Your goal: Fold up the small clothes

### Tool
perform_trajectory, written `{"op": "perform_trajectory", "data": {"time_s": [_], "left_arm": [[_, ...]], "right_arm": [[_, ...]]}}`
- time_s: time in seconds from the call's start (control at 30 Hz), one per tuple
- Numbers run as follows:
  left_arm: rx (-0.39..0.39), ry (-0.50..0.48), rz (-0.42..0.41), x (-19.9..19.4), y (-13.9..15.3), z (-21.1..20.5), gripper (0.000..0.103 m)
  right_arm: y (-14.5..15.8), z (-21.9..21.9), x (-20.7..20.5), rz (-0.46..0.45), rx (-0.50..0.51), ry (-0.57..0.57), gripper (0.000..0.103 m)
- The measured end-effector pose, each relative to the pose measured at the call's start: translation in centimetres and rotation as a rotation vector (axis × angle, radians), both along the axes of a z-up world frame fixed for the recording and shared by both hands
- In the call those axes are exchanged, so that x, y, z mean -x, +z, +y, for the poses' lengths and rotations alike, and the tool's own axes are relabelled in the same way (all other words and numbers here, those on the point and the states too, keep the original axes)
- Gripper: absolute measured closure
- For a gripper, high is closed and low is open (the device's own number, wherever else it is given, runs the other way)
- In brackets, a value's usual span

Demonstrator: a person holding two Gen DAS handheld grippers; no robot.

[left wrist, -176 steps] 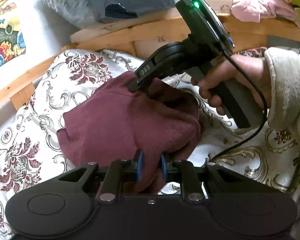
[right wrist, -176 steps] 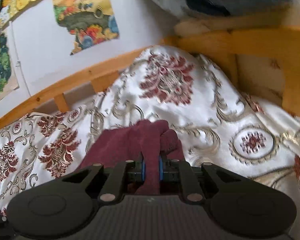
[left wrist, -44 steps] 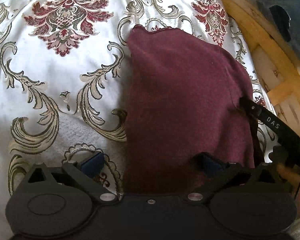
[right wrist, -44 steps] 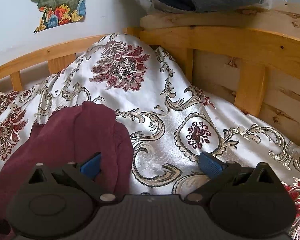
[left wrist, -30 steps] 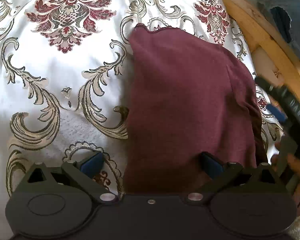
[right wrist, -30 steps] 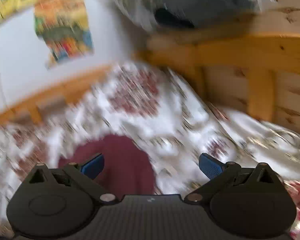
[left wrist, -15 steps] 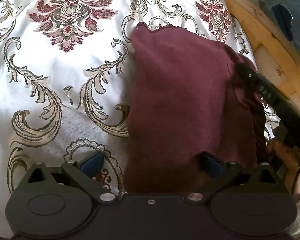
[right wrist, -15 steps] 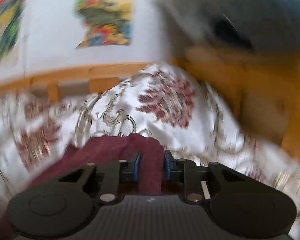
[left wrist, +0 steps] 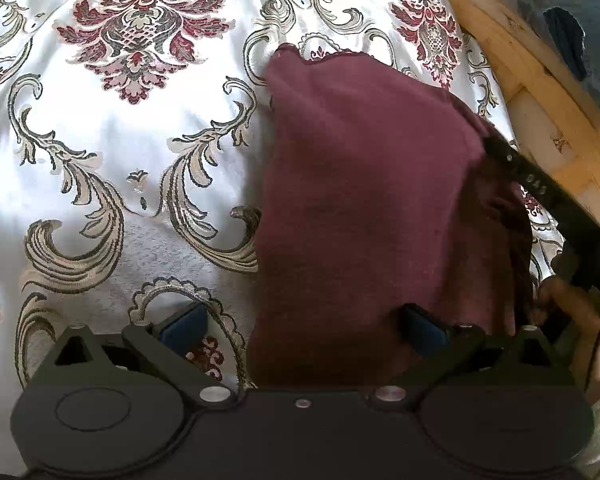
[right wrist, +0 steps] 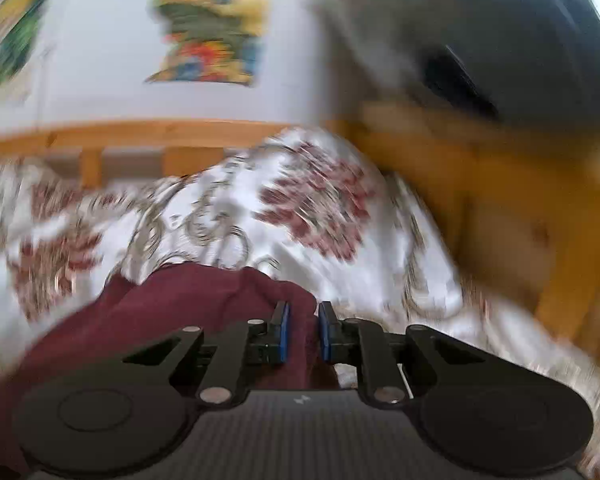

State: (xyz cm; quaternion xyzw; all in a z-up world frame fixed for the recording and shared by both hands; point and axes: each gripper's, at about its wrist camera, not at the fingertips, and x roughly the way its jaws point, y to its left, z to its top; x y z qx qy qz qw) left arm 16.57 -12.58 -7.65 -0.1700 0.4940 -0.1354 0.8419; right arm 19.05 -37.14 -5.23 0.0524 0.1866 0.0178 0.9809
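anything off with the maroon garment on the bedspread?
Nothing damaged. The maroon garment lies mostly flat on the floral bedspread; only its right edge is bunched, where the right hand-held gripper is closing on a fold.

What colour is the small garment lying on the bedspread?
Dark maroon garment, plain with no print; the left wrist view shows it best.

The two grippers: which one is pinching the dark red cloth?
The right gripper: its jaws are closing on a fold of the dark red cloth. The left gripper gapes wide open, gripping nothing.
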Motion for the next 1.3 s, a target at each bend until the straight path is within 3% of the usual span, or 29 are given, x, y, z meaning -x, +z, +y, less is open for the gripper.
{"op": "perform_trajectory", "data": {"time_s": [0.07, 0.2, 0.33, 0.5, 0.67, 0.9, 1.3], "left_arm": [[0.0, 0.0, 0.0, 0.0, 0.0, 0.0, 0.0], [0.006, -0.002, 0.002, 0.0, 0.0, 0.1, 0.001], [0.007, -0.006, 0.004, -0.1, -0.1, 0.1, 0.001], [0.004, -0.004, 0.003, -0.1, -0.1, 0.0, 0.0], [0.005, -0.002, 0.005, -0.1, -0.1, 0.0, 0.0], [0.004, -0.002, 0.004, -0.1, -0.1, 0.0, 0.001], [0.004, -0.002, 0.002, 0.0, -0.1, 0.1, 0.0]], "right_arm": [[-0.3, -0.9, -0.2, 0.022, -0.083, -0.004, 0.085], [-0.4, -1.3, -0.5, 0.041, -0.115, -0.003, 0.079], [-0.8, -3.2, -0.8, 0.06, -0.25, -0.014, 0.055], [-2.1, -5.7, -1.4, 0.097, -0.477, 0.02, 0.038], [-2.1, -5.6, -1.6, 0.093, -0.493, 0.061, 0.02], [-2.1, -5.1, -1.7, 0.091, -0.454, 0.045, 0.02], [-2.5, -6.0, -1.5, 0.084, -0.512, 0.043, 0.025]]}}
